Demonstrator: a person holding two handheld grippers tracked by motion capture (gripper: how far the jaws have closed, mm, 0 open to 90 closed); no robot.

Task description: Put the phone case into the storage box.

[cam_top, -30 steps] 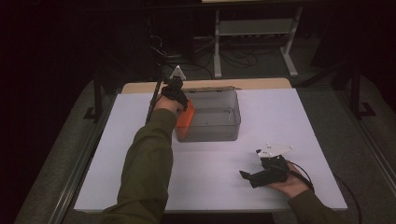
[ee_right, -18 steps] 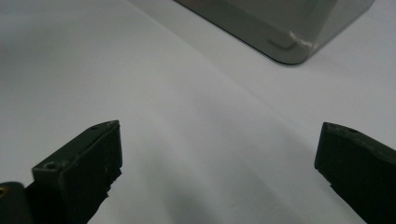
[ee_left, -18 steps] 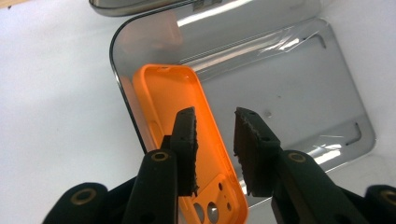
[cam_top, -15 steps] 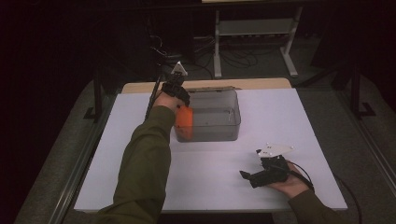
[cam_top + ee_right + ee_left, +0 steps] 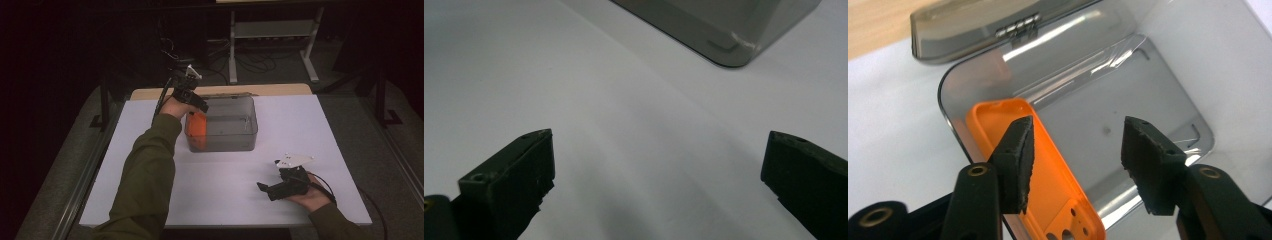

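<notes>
Two grippers show in the high view: the left gripper [image 5: 192, 102] hangs over the near-left corner of the grey box [image 5: 235, 137], where the orange phone case [image 5: 196, 125] leans inside; the right gripper [image 5: 272, 189] rests on the white table [image 5: 225, 200].

Left gripper view: jaws have just been opening, apart, nothing pinched, the case lying below them.

Right gripper view: jaws wide apart over bare table. No writing is legible.

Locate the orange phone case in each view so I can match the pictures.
High view: orange phone case leans inside the left end of the grey box.
Left gripper view: case lower left, inside the box.
Right gripper view: not in it.
Shared landmark: the grey box.
</notes>
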